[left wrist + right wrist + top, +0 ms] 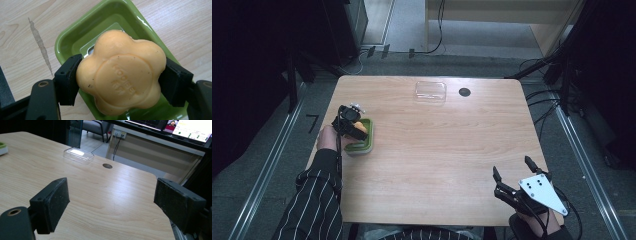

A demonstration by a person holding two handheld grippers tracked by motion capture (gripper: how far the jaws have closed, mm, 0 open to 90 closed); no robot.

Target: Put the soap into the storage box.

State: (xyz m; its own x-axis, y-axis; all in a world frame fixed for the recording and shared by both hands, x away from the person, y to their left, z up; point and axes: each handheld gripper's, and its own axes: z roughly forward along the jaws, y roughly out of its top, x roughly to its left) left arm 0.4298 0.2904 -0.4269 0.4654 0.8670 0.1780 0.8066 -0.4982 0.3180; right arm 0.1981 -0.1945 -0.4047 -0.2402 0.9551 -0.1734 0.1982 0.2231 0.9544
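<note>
We see the left gripper [120, 77] pinching an orange flower-shaped soap [121, 72] directly above the green soap dish [75, 40] at the table's left edge; the right gripper [514, 175] rests spread, well apart.

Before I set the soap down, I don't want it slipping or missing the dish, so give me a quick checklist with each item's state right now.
1. Grip: left gripper is shut on the soap, a pad on each side. Ok.
2. Aim: soap sits over the green dish. Ok.
3. Dish: its visible part holds nothing but its insert; the rest is hidden by the soap. Cannot tell.
4. Soap touching the dish or hanging above it: cannot tell.
5. Right gripper is open, at the table's near right corner, far from the dish. Ok.
6. Clear lid lies at the far edge of the table, out of the way. Ok.
</note>
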